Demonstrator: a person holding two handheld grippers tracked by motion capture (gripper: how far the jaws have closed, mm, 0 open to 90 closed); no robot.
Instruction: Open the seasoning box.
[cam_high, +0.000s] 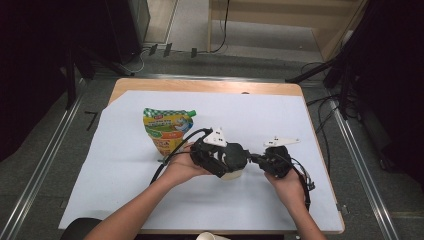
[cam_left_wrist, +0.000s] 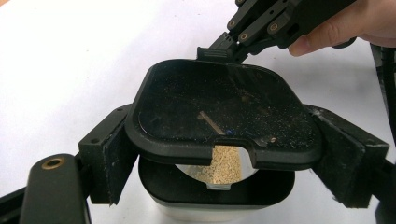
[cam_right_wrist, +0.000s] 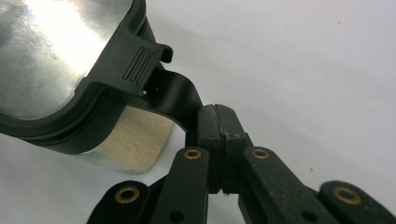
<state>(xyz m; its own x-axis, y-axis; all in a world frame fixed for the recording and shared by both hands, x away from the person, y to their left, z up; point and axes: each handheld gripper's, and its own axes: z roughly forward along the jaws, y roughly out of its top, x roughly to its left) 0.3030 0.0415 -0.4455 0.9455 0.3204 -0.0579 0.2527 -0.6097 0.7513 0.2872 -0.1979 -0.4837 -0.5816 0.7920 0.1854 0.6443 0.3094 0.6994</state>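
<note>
A clear container (cam_left_wrist: 215, 203) with beige grains (cam_left_wrist: 225, 163) inside stands on the white sheet. It has a black lid (cam_left_wrist: 219, 107) with a dark see-through flap. My left gripper (cam_left_wrist: 224, 156) has a jaw on each side of the container (cam_high: 233, 174) and is shut on it. From the right, my right gripper (cam_right_wrist: 217, 119) is shut on the black strap (cam_right_wrist: 175, 93) that hangs from the lid's tab (cam_right_wrist: 135, 60). In the left gripper view the right gripper (cam_left_wrist: 219, 50) meets the lid's far edge. In the high view both grippers (cam_high: 225, 159) (cam_high: 259, 159) meet at the table's middle.
A green and orange pouch (cam_high: 167, 127) lies flat on the white sheet (cam_high: 260, 112) to the left, behind the left hand. A paper cup (cam_high: 212, 236) pokes in at the near table edge. Bare wood (cam_high: 200, 85) runs along the far edge. Cables trail from both grippers.
</note>
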